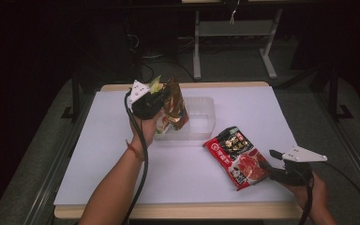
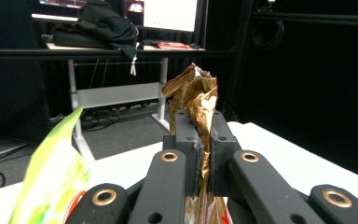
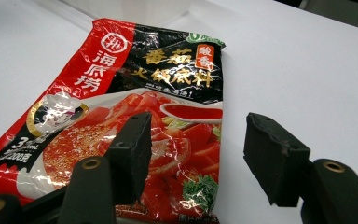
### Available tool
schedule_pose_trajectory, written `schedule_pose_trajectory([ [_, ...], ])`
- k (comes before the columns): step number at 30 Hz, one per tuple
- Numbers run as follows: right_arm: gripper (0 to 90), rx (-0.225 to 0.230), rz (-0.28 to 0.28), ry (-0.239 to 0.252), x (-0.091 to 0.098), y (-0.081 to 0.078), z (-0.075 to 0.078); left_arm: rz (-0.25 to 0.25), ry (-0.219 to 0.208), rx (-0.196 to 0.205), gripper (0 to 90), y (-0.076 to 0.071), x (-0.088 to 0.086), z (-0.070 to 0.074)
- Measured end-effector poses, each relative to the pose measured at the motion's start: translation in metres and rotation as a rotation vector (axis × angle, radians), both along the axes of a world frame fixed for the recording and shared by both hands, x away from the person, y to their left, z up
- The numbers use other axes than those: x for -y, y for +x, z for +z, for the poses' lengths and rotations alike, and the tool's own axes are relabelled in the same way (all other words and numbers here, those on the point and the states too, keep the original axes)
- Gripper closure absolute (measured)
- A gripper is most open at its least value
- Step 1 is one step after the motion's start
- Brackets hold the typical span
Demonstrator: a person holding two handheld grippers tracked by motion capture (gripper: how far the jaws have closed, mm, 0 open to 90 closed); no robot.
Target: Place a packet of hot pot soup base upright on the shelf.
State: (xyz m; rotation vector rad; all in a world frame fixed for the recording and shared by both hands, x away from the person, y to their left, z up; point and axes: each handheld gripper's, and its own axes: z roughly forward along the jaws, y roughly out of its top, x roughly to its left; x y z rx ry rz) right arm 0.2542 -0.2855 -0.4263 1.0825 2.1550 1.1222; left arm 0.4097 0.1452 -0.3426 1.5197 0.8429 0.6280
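While I scan the high view, my left gripper [image 1: 161, 101] holds a gold pouch [image 1: 175, 104] upright over the near-left corner of the clear tub [image 1: 201, 117], jaws clenched on it. A green packet [image 1: 155, 84] pokes up just beside it. The red packet [image 1: 237, 156] lies flat on the table [image 1: 98, 154], well clear of the tub, and my right gripper [image 1: 266, 169] sits at its near-right corner. Whether the pouch's foot touches the tub floor I cannot tell; my hand and the pouch hide that corner.

Left gripper view: jaws pinch the pouch [image 2: 193, 100] below its crumpled top seam. Foil is thin and creases freely, so I judge it light, soft and a bit slick; a grip on the sealed edge looks best. The green packet [image 2: 51, 172] crosses the lower left, cut off by the frame edge, and I cannot say what it leans on. Lower pouch is masked by the jaws.

Right gripper view: jaws stand apart, released, one over the packet's [image 3: 121, 107] lower print and one over bare table [image 3: 298, 70], nothing gripped. Glossy film with a lumpy sauce fill: I judge it floppy, moderately heavy and slippery. A flat seam or corner is the place to bite, since a grip on the belly may slide. Its near edge runs out of frame, so contact there is unclear.
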Motion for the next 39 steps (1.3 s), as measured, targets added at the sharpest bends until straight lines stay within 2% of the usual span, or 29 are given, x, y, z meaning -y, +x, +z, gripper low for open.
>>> schedule_pose_trajectory([
  [3, 40.8, -0.003, 0.001, -0.001, -0.001, 0.000, 0.000, 0.015, 0.025, -0.002, 85.8, 0.004, 0.007, -0.006],
  [7, 40.8, -0.003, 0.006, -0.005, -0.001, 0.000, -0.001, 0.022, 0.014, -0.008, 85.7, 0.008, 0.013, -0.015],
  [9, 40.8, -0.004, 0.007, -0.006, -0.002, 0.000, -0.001, 0.024, 0.021, -0.017, 85.6, 0.010, 0.015, -0.019],
  [15, 40.8, -0.005, 0.008, -0.008, -0.002, 0.000, -0.002, -0.002, 0.010, -0.045, 85.2, 0.011, 0.016, -0.031],
  [16, 40.8, -0.004, 0.006, -0.008, -0.002, 0.000, -0.002, -0.006, 0.031, -0.040, 85.2, 0.010, 0.016, -0.034],
  [20, 40.8, -0.004, 0.003, -0.013, -0.002, 0.000, -0.002, -0.010, 0.052, -0.021, 85.1, 0.007, 0.016, -0.036],
  [27, 40.8, -0.007, 0.005, -0.012, -0.003, 0.001, -0.002, -0.037, 0.067, -0.010, 83.9, 0.003, 0.013, -0.039],
  [30, 40.8, -0.013, 0.001, -0.016, -0.003, 0.001, -0.003, -0.044, 0.063, -0.021, 82.0, 0.002, 0.009, -0.041],
  [32, 40.8, -0.012, 0.002, -0.016, -0.003, 0.001, -0.003, -0.070, 0.070, -0.029, 80.9, 0.002, 0.008, -0.043],
  [35, 40.8, -0.013, 0.004, -0.018, -0.003, 0.001, -0.004, -0.074, 0.088, -0.025, 77.5, -0.001, 0.006, -0.044],
  [39, 41.1, -0.016, 0.004, -0.020, -0.003, 0.002, -0.004, -0.093, 0.085, -0.022, 74.4, -0.005, 0.002, -0.043],
])
